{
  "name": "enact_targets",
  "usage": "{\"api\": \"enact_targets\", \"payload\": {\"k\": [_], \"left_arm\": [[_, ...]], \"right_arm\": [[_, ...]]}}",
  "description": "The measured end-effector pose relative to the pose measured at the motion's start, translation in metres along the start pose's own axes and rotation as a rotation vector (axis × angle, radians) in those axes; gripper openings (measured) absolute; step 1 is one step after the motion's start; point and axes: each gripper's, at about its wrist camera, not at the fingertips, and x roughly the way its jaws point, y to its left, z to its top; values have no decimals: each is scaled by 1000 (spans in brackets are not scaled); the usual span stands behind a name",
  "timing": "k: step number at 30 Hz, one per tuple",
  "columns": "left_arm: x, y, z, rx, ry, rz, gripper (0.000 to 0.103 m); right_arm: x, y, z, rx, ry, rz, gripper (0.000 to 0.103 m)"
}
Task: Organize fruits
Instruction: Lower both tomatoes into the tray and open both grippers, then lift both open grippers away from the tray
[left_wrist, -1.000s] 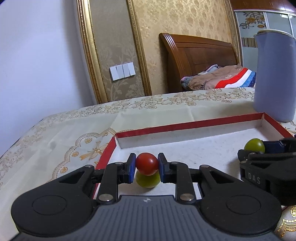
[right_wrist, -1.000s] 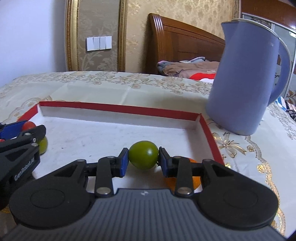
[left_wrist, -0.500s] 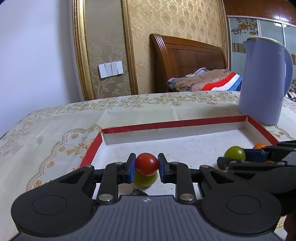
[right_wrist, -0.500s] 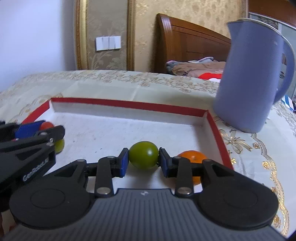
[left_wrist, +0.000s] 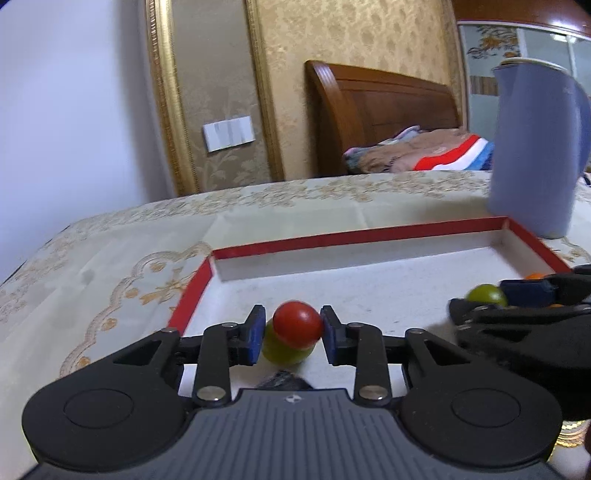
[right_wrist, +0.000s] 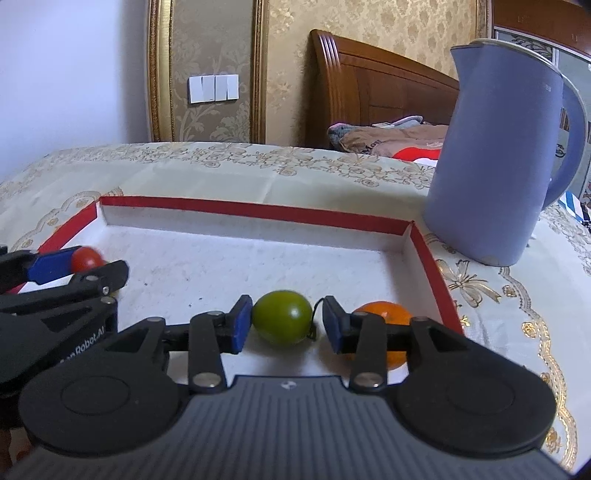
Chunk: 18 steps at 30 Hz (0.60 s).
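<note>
left gripper: black two-finger gripper with blue pads (left_wrist: 293, 334), low and level over the near-left part of the tray; jaws slightly apart around the small round red tomato (left_wrist: 297, 325), right pad touching it, thin gap at the left pad; grip unclear.
right gripper: matching black gripper with blue pads (right_wrist: 283, 324), low over the near-right part of the tray; jaws parted around the oval green tomato (right_wrist: 282, 317), left pad touching or nearly so, visible gap at the right pad.
tray: shallow rectangular box with red rim and white speckled floor (right_wrist: 255, 212), on the tablecloth; all fruit is inside it.
tray contents, left: red tomato sits on or just in front of a yellow-green round fruit (left_wrist: 284, 349); which, cannot tell.
tray contents, right: green tomato with a thin dark stem on its right side; an orange round fruit (right_wrist: 384, 314) just beside it near the right wall, partly hidden by the right finger.
outside tray: tall matte lavender-blue plastic jug with handle (right_wrist: 495, 162), upright, near the tray's far-right corner.
surface: cream tablecloth with gold floral embroidery (left_wrist: 110, 266).
</note>
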Motion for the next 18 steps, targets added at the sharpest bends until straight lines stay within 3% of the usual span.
{"api": "enact_targets", "payload": {"k": [5,9,11,12,18], "left_arm": [[4,8,1,-43,21,-1,34],[8,12,-1,-69,62,-35,59],[9,14,-2,-80,66,-38,59],[9,14,-2,-82,68,-36,59],[9,14,-3,-84,79,-46,59]], "right_arm": [[-3,1,0,-1,-11,-2,50],[-7,1,0,8,-30,-2,60],[-12,1,-1,3,-56,-19,75],[-14,2,-2,-5,-71,-35,78],[-18,1,-1,-5,-81,-37,81]]}}
